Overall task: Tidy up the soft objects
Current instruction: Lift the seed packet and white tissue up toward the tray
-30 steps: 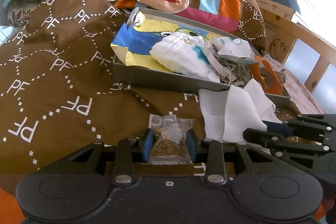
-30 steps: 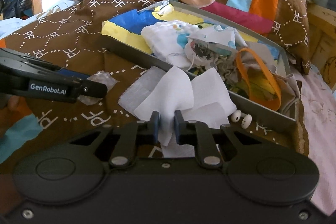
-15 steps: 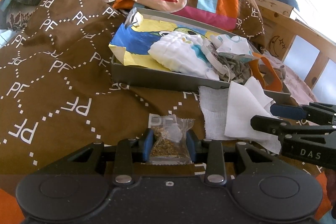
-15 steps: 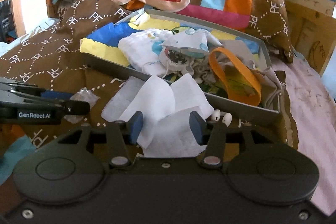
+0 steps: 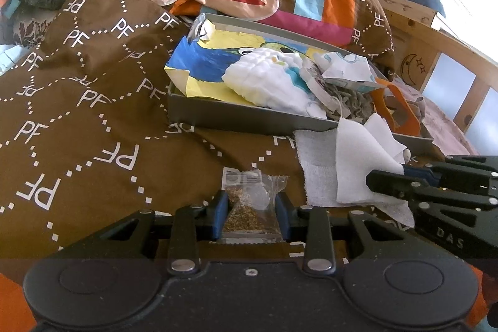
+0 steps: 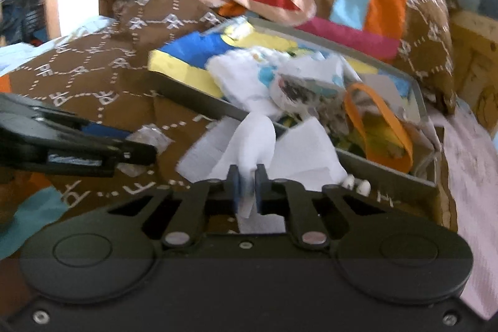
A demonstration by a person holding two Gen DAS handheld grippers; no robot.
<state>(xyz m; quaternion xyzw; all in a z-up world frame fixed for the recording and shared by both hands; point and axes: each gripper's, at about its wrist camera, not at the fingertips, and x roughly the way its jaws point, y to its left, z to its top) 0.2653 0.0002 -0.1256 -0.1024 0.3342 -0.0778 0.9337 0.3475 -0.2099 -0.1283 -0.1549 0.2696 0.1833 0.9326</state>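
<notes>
Right wrist view: white cloth (image 6: 249,139) is pinched by the right tool (image 6: 246,187); a thin fold could be lost; the left tool (image 5: 250,215) is spread around a sachet (image 5: 249,203).

The left gripper (image 5: 250,215) sits low and level, its blue-padded fingers (image 5: 219,212) set moderately apart around a small clear packet (image 5: 253,207). The right gripper (image 6: 246,187), beside it, appears pinched nearly closed on a white cloth (image 6: 258,142), though its own view is blurred.
</notes>
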